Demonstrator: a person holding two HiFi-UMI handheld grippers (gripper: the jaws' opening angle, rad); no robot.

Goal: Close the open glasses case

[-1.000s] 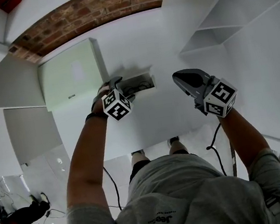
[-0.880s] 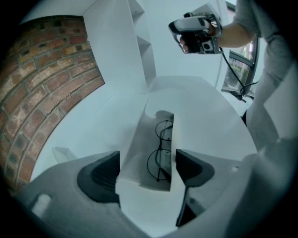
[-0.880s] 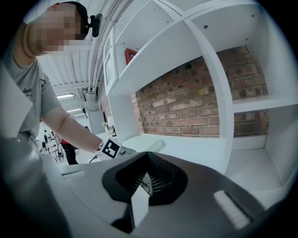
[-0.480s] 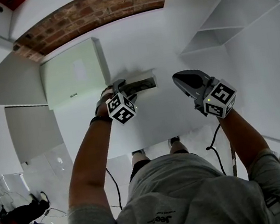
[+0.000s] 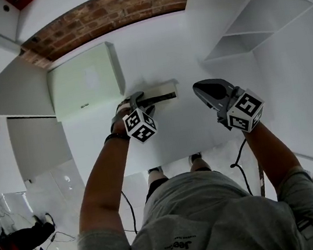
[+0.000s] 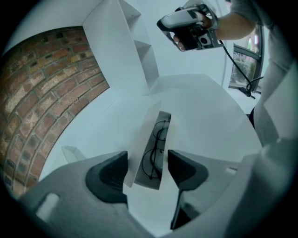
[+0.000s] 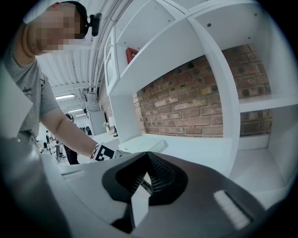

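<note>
The white glasses case lies on the white table, its lid raised on edge and only a narrow gap left. Dark wire-rimmed glasses show inside. My left gripper is at the case's near end. In the left gripper view its jaws stand apart on either side of that end, the left finger against the lid. My right gripper hovers to the right of the case, apart from it, and its pads meet with nothing between them.
A pale green flat box lies on the table left of the case. A brick wall runs behind. White shelf compartments rise at the right. The table's near edge is close to the person's body.
The case lid has swung over towards its base, so the opening is much narrower. My left gripper's jaws have drawn closer together and moved slightly forward. The right gripper has stayed put.
</note>
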